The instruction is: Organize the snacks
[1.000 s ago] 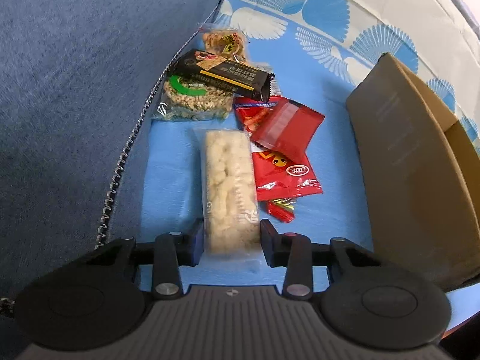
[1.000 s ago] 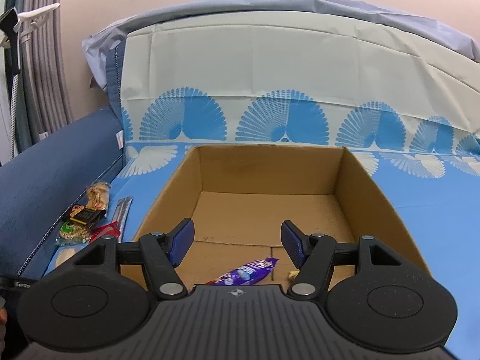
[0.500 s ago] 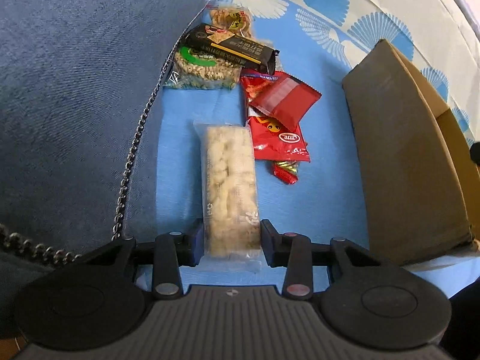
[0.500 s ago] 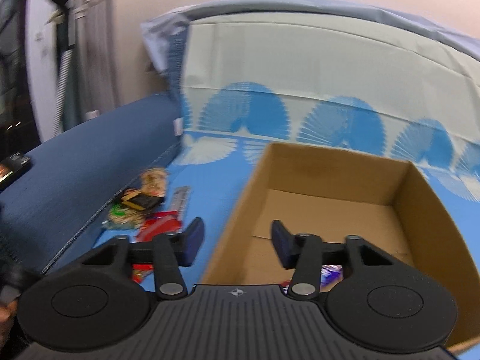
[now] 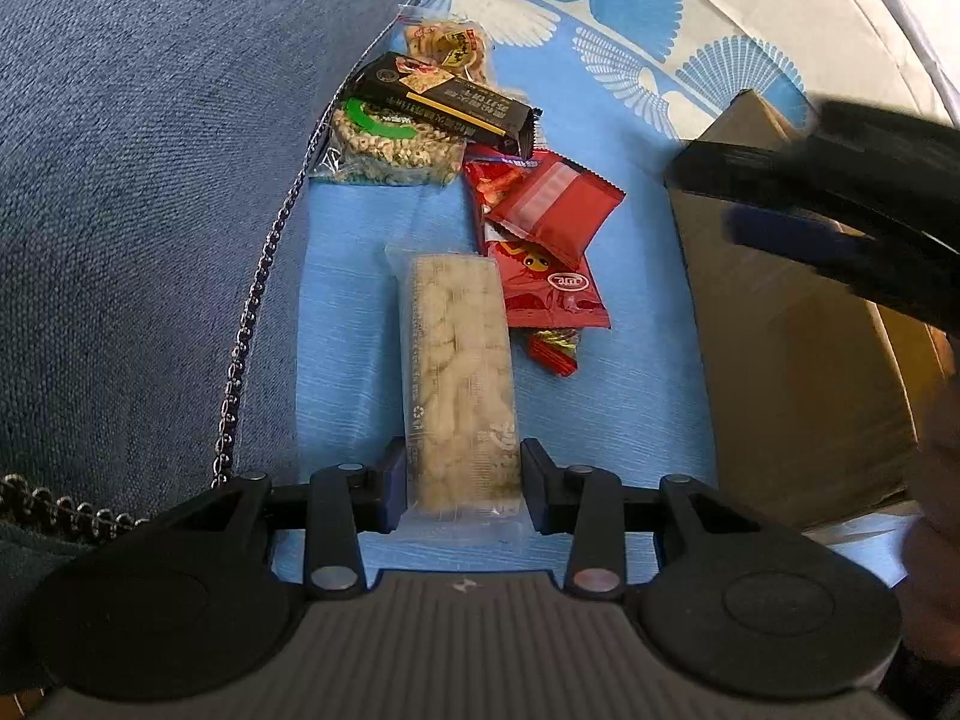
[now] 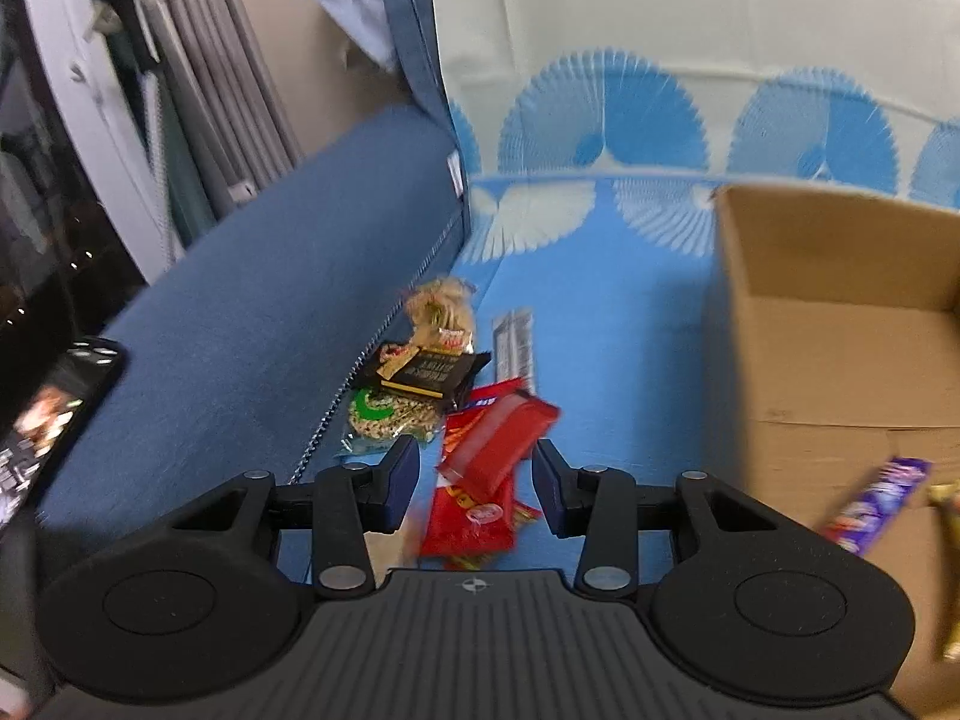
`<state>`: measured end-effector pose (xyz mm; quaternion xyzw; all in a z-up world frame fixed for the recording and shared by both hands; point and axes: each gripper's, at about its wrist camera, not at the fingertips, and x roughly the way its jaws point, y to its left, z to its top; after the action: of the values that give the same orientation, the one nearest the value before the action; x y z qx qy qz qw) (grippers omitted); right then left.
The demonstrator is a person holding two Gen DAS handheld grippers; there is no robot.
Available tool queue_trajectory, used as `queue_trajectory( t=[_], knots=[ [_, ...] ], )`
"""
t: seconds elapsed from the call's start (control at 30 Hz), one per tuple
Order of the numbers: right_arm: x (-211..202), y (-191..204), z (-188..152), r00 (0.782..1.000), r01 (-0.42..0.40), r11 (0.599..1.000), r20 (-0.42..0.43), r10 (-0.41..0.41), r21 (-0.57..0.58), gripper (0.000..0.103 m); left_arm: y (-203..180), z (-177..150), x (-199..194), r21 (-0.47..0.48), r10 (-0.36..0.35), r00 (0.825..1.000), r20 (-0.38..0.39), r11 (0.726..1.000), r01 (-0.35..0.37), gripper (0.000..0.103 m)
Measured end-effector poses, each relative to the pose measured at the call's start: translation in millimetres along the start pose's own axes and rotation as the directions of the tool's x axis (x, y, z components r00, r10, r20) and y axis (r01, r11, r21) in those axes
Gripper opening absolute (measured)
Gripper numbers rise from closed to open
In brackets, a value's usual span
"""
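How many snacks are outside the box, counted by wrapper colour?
Red packets: 3, though overlap makes that unsure
Red-and-gold candy: 1
Black packet: 1
Clear packs (puffed-grain bar, cereal rounds, biscuits): 3
Silvery strip pack: 1
Total: 9

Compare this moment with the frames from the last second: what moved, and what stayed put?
The right gripper swung from over the cardboard box to above the snack pile, now framing the red packet; its jaws are opening, gripping nothing. It has also entered the left wrist view. The left gripper stayed clamped on the puffed rice bar, and the pile is undisturbed.
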<state>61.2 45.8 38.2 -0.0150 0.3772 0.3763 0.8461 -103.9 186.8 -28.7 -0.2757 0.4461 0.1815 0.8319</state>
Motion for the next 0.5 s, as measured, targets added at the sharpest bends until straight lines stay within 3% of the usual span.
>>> queue_trajectory(
  t=[0.23,0.33,0.5],
  knots=[
    [92,14,12,0.981,0.138,0.989,-0.147,-0.13,0.047,0.07,2,0,-1,0.021,-0.019,1.0,-0.006,1.0,0.019,0.043],
    [123,18,15,0.956,0.222,0.973,-0.208,-0.206,0.057,0.07,2,1,0,0.026,-0.022,1.0,-0.007,0.999,0.022,0.043],
    [149,27,13,0.93,0.275,0.961,-0.252,-0.268,-0.006,0.065,2,1,2,0.021,-0.026,1.0,-0.005,0.999,0.026,0.043]
  ],
)
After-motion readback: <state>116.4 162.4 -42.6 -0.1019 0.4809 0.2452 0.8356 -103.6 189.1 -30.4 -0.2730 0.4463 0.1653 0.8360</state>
